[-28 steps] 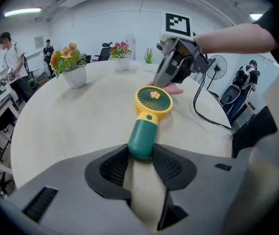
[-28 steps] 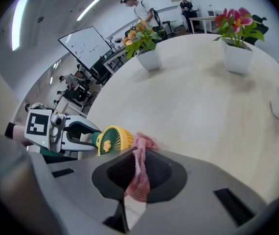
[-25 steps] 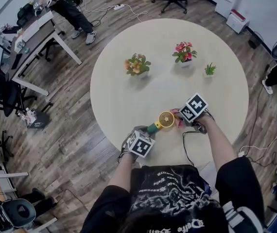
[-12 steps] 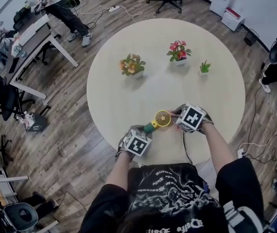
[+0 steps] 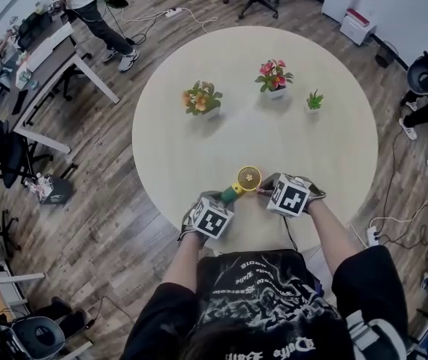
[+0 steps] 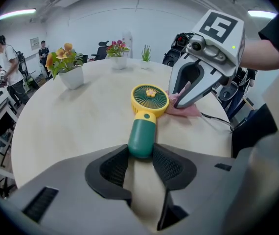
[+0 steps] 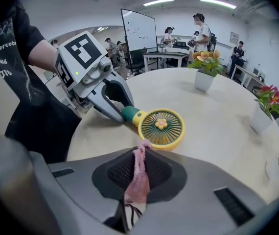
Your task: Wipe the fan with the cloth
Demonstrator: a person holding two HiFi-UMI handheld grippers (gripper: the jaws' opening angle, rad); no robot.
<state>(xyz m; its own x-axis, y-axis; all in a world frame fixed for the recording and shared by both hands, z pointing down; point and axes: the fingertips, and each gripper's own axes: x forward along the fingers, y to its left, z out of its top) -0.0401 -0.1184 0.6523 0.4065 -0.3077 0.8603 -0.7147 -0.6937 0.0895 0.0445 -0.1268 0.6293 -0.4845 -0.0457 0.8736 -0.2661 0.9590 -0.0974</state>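
Wiping is under way. The left gripper (image 6: 140, 155) clamps the green handle of the small yellow-headed plastic fan (image 6: 147, 114), which lies at the near edge of the round pale table (image 5: 199, 126). The right gripper (image 7: 139, 165) is closed on the pink cloth (image 7: 139, 173) at the head's near-right rim, seemingly touching it. Next, the cloth should be drawn across the grille. Since a second ago, the right gripper has rolled and slid nearer.

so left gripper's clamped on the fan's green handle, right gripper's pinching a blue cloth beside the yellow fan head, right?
Not blue: the cloth is pink, as the right gripper view shows. The rest holds: the left gripper is clamped on the fan's green handle, and the right gripper pinches the cloth beside the yellow fan head.
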